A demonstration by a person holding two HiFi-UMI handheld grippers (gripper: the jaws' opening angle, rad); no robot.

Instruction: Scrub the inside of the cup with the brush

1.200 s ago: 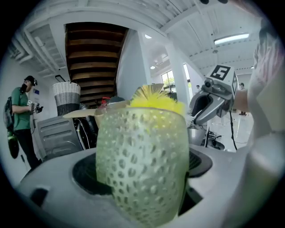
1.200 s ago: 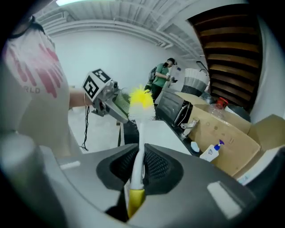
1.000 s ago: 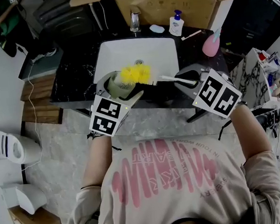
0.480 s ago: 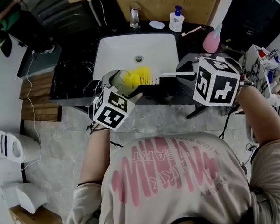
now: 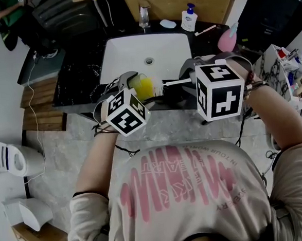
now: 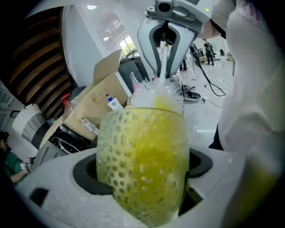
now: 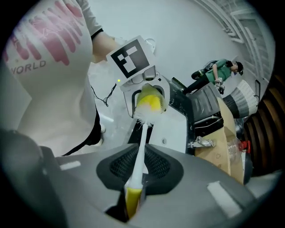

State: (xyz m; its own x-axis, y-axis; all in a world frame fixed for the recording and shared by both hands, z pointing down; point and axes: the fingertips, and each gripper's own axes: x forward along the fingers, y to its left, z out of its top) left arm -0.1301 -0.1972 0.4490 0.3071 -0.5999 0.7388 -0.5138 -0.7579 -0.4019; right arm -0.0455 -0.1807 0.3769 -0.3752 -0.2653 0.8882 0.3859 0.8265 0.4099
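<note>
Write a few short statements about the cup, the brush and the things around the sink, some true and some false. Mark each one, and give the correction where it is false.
1. The left gripper is shut on the dimpled cup. True.
2. The yellow bristles of the brush are outside the cup, hanging over the drain. False: the yellow bristles are inside the cup, and the yellow shows through its wall.
3. The right gripper holds the brush by its handle. True.
4. The soap bottle with the blue pump lies inside the sink. False: it stands upright on the dark counter behind the sink.
</note>
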